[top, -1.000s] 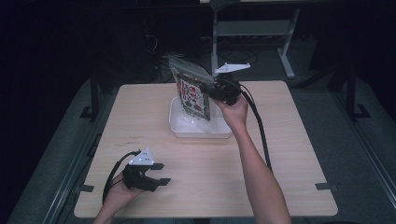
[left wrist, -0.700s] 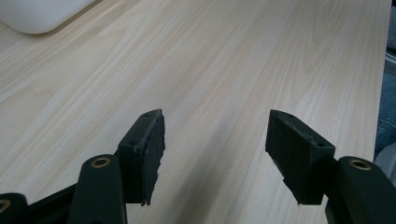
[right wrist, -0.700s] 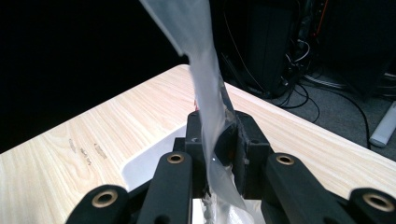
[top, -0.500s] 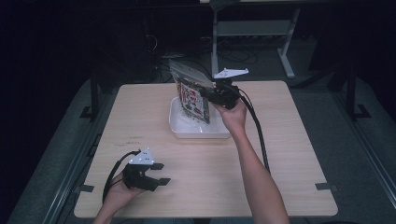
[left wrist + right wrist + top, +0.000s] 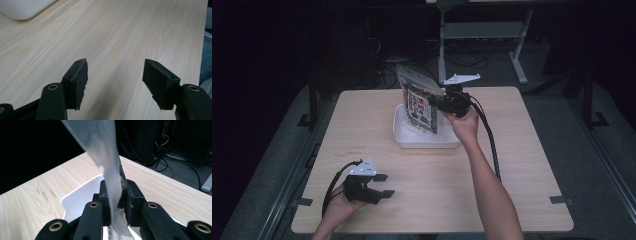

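Here, the right gripper has its jaws clamped on the clear top edge of a plastic snack bag, holding it upright and slightly tilted, with its lower end down inside a white rectangular tray at the far middle of the wooden counter. In the right gripper view the bag's translucent film rises from between the pressed jaws, the tray below. The left gripper rests in the left hand at the counter's near left edge, jaws wide apart over bare wood, well away from the tray.
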`<state>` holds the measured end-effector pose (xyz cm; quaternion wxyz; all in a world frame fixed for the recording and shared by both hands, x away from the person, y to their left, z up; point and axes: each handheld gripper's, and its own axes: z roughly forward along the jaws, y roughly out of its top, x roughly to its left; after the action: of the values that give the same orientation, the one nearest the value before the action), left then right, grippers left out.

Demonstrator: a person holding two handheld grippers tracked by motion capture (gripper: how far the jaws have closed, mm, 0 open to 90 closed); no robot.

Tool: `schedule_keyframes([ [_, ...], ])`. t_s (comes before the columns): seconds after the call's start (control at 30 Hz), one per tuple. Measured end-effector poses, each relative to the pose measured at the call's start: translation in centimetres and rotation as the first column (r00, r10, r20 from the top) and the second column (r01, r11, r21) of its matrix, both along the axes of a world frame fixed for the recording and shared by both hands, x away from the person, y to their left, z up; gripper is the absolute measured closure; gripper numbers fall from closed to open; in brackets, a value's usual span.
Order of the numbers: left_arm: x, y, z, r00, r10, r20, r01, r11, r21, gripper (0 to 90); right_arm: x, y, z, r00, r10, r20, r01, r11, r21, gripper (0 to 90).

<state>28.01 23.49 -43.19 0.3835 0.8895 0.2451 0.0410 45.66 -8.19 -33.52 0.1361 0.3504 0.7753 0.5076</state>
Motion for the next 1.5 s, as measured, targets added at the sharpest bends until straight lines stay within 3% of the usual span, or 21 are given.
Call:
schedule_keyframes([
  [0.6,0.0,0.0,0.0,1.0,0.001,0.0,-0.001,1.0,-0.003,35.1,0.1,-0.8,-0.3,0.9995,-0.017,-0.025,0.018,0.9992,0.036,75.7],
  [1.0,0.1,-0.1,0.0,1.0,-0.001,0.001,0.001,1.0,0.002,34.1,0.0,-1.3,0.0,0.9991,-0.016,-0.038,0.018,0.9985,0.051,57.9],
  [1.5,0.1,-0.3,0.0,1.0,-0.004,0.0,0.004,1.0,0.001,33.8,-0.8,-1.4,0.2,0.9992,0.011,-0.039,-0.009,0.9976,0.069,49.0],
])
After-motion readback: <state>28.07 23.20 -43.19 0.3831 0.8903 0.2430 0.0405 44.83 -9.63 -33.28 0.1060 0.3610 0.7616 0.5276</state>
